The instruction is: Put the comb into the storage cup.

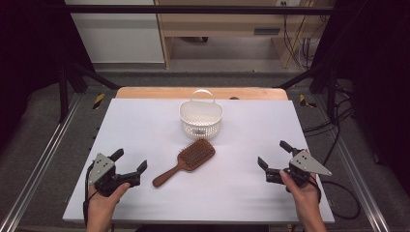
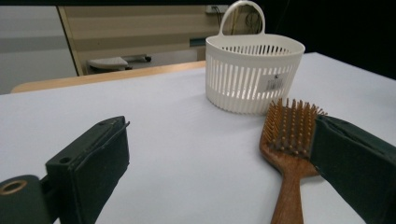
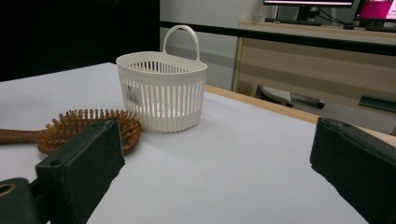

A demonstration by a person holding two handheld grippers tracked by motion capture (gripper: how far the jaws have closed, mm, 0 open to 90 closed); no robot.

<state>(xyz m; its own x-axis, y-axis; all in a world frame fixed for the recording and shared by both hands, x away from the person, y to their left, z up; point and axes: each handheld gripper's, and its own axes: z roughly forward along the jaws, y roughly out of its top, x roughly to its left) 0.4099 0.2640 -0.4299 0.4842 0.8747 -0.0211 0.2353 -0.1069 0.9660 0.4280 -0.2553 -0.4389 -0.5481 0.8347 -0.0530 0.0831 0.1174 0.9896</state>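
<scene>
Brush (image 1: 185, 161) is lying bristles-up on the desk (image 1: 145, 125) just before the basket (image 1: 201, 118), handle angling toward the left hand-held gripper (image 1: 129, 162), both hand-held grippers (image 1: 271, 155) gaping wide, flanking it for a pickup.

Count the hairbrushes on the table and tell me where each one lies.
1. The wooden hairbrush lies bristles up on the white table, just in front of the white basket, handle pointing toward the left hand-held gripper. The basket's inside is partly hidden.

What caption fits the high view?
Two open grippers, left gripper and right gripper, flank a hairbrush before a basket.
</scene>
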